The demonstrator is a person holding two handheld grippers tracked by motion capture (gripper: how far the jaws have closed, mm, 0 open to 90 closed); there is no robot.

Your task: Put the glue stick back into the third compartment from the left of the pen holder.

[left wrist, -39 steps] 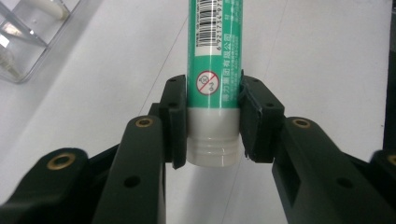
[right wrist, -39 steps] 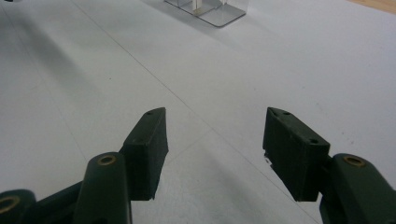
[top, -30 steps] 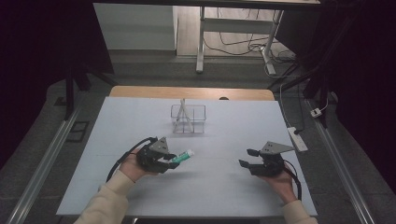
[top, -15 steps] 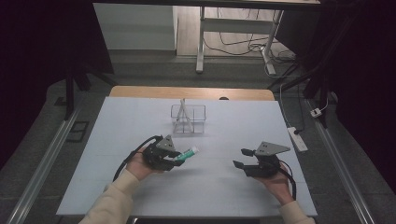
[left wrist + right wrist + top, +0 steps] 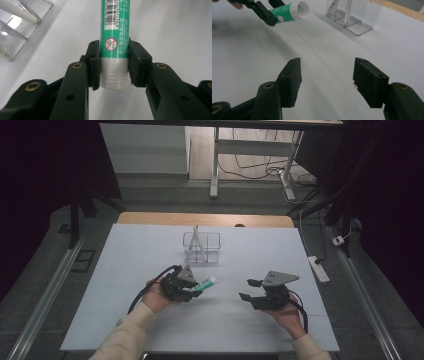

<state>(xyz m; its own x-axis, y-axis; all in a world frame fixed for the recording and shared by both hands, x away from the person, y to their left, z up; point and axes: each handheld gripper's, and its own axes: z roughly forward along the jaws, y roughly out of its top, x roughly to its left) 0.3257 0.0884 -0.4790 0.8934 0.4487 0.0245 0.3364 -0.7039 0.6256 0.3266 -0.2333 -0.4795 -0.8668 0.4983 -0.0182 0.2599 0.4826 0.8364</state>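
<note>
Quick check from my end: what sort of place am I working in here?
Probably a lab or recording workspace, not a home: a bare white table with a clear organizer on it, a power strip and loose cables on the grey floor, and dark surroundings. The left tongs grip a green tube.

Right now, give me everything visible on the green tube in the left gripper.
The green tube looks like a plastic squeeze tube: green body printed with white text, a barcode and a red prohibition symbol, ending in a white threaded neck that looks open, with no cap on it. The left gripper is shut on it just above the neck, both pads pressing its sides. In the high view it is held roughly level, seemingly just above the white table, in front of the clear organiser.
</note>
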